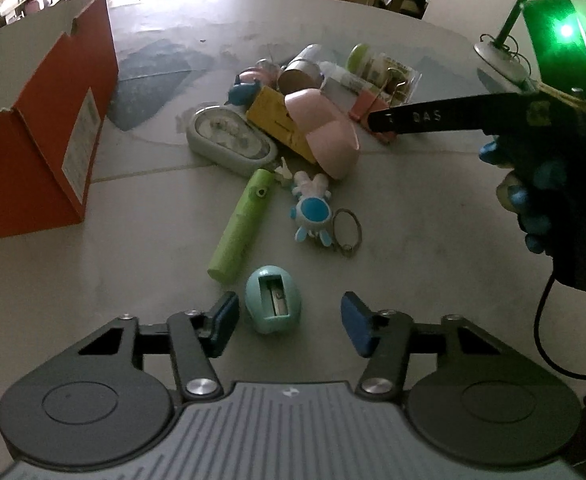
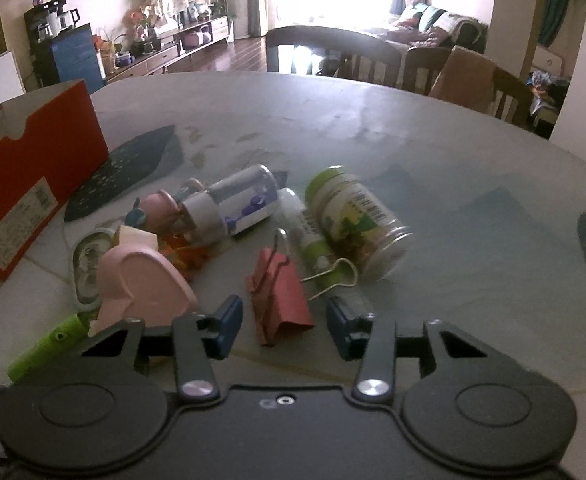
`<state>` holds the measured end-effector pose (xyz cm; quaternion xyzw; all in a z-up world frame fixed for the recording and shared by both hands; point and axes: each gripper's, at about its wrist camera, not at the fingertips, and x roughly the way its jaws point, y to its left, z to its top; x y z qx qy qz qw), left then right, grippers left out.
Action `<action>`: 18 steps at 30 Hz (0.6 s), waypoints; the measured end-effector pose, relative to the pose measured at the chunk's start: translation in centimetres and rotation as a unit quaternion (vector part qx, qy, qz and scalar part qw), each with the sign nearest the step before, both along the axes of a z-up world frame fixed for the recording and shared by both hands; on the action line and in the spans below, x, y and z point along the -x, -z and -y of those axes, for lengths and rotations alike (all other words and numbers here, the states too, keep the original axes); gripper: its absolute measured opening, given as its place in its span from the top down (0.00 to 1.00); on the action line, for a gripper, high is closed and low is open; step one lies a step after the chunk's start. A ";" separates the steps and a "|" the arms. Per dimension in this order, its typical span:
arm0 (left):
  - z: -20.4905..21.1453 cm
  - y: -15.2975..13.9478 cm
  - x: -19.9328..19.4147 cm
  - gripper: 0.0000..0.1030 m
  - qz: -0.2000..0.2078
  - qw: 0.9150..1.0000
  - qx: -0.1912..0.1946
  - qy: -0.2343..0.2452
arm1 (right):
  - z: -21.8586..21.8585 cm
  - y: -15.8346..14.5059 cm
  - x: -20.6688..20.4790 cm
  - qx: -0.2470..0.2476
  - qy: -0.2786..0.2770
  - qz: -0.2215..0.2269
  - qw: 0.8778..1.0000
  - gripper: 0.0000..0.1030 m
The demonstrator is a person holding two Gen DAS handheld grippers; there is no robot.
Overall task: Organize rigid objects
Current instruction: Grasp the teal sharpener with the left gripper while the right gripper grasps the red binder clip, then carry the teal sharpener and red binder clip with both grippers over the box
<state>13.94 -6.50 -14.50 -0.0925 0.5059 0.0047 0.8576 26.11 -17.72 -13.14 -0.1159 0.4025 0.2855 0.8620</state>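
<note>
— Where's the small teal egg-shaped plastic pencil sharpener [image 1: 274, 304]?

— On the grey desk [image 1: 413, 240], between the left gripper [image 1: 289, 320]'s parted jaws, not yet pinched. Light, hard, slippery; I'd squeeze its rounded flanks.

— And the right gripper [image 2: 281, 326]?

— Jaws apart around the pink metal binder clip [image 2: 279, 292], seemingly untouched. Stiff and springy; I'd grip the folded body, not the wire handles.

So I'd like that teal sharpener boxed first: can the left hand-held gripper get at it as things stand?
Probably yes. The teal pencil sharpener lies alone between the left hand-held gripper's open fingers, clear of the green tube and the keychain figure, with nothing on top of it.
</note>
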 end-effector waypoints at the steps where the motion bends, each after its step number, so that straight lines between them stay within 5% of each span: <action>1: 0.1 0.1 0.0 0.52 -0.002 1.000 -0.001 -0.001 | -0.1 0.1 -0.2 -0.002 0.000 -0.004 1.000 0.57; 9: 0.2 0.1 0.1 0.68 0.002 1.000 -0.005 -0.007 | -0.4 0.8 -1.1 -0.007 0.009 -0.019 1.000 0.64; 13: 0.1 0.2 0.2 0.71 0.003 1.000 -0.007 -0.011 | -0.2 0.5 -1.1 -0.017 0.011 -0.015 1.000 0.74; 18: -0.1 0.1 0.3 0.71 0.007 1.000 -0.004 -0.018 | 0.0 0.1 -0.5 -0.016 0.009 -0.002 1.000 0.74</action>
